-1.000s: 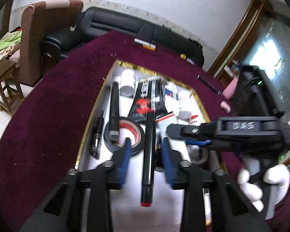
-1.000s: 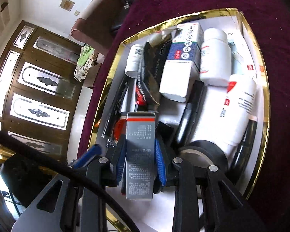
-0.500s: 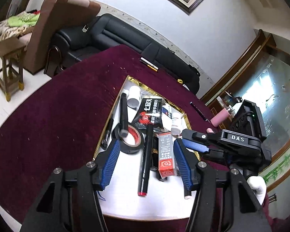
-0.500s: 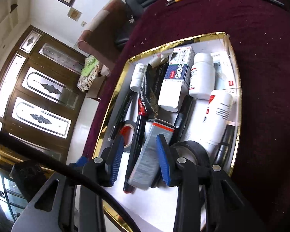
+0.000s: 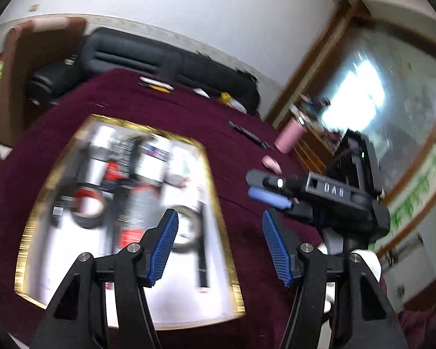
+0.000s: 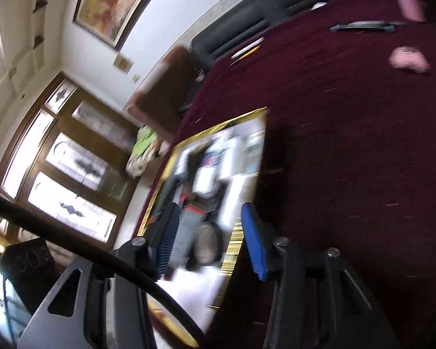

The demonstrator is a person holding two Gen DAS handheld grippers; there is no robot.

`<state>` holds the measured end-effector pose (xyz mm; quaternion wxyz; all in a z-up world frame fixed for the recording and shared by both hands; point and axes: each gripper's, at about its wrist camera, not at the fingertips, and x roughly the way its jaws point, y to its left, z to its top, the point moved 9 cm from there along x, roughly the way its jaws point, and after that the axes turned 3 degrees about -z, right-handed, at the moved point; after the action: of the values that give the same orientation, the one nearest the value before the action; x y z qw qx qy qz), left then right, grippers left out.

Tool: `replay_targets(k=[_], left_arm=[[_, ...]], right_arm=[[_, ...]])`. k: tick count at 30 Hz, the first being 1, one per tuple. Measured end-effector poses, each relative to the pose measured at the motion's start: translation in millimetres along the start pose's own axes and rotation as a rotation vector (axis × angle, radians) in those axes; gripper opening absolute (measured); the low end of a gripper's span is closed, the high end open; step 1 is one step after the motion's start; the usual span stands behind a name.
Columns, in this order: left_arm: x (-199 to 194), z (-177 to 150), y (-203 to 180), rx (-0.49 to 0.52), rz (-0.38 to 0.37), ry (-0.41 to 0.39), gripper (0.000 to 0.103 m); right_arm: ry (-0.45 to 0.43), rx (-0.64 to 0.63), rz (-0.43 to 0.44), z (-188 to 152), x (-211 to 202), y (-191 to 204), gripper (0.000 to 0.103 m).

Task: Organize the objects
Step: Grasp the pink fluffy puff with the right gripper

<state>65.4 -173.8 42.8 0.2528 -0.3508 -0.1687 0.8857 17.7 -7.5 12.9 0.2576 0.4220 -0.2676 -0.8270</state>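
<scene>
A gold-rimmed white tray [image 5: 218, 203] lies on the maroon tablecloth [image 5: 160, 107], blurred by motion. In it I make out a black tape roll [image 5: 85, 208], a grey box with a red end [image 5: 136, 212], a white bottle [image 5: 97, 157] and a black pen [image 5: 202, 250]. My left gripper [image 5: 220, 224] hangs over the tray's right rim, its jaws opening and nothing between them. My right gripper [image 5: 261, 187] reaches in from the right, level, above the cloth. In its own view the right gripper [image 6: 210, 215] is above the tray's near corner [image 6: 235, 241], jaws opening, empty.
A pink cup [image 5: 289, 138], a small pink object [image 5: 271, 163] and dark pens [image 5: 248, 135] lie on the cloth right of the tray. White and yellow pens [image 5: 157, 84] sit at the far edge. A black sofa [image 5: 160, 58] and brown armchair [image 5: 29, 58] stand behind. A white-gloved hand [image 5: 373, 264] holds the right gripper.
The left gripper let go of the black marker and the right one of the grey box; both now lie in the tray. Both grippers pulled back, rose and swung right, jaws wider.
</scene>
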Motion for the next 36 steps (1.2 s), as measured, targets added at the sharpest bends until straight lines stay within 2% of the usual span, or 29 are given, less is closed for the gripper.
replay_targets(k=[6, 9, 12, 15, 19, 22, 25, 29, 33, 36], left_arm=[[71.5, -27.4, -62.8, 0.045, -0.095, 0.179, 0.054], [106.4, -38.8, -88.9, 0.061, -0.154, 0.244, 0.054], [142.7, -45.4, -98.6, 0.075, -0.151, 0.276, 0.054], [171.4, -48.8, -98.5, 0.130, -0.092, 0.282, 0.054], [191.0, -54.8, -81.4, 0.132, -0.042, 0.290, 0.054], [187.8, -55.3, -75.9, 0.090, -0.072, 0.284, 0.055], [187.5, -54.4, -74.9, 0.059, -0.104, 0.279, 0.059], [187.8, -50.7, -72.6, 0.014, -0.152, 0.271, 0.062], [187.4, -51.2, -73.2, -0.009, -0.180, 0.268, 0.065], [185.7, -50.5, -71.2, -0.038, -0.209, 0.261, 0.066]], right_arm=[[-0.117, 0.148, -0.123, 23.6, -67.3, -92.4, 0.044], [-0.198, 0.200, -0.227, 37.7, -113.9, -138.4, 0.044], [-0.250, 0.232, -0.337, 49.7, -151.9, -178.1, 0.045], [-0.233, 0.227, -0.411, 66.5, -164.4, -201.5, 0.051], [-0.171, 0.165, -0.426, 97.5, -142.1, -192.9, 0.051], [-0.111, 0.097, -0.461, 117.0, -108.9, -190.3, 0.051], [-0.063, 0.090, -0.489, 134.9, -69.4, -192.2, 0.051], [-0.021, 0.098, -0.575, 162.4, -26.3, -210.5, 0.051], [0.003, 0.176, -0.609, 174.9, -6.2, -229.2, 0.051], [0.017, 0.187, -0.630, 181.3, 6.2, -233.9, 0.051]])
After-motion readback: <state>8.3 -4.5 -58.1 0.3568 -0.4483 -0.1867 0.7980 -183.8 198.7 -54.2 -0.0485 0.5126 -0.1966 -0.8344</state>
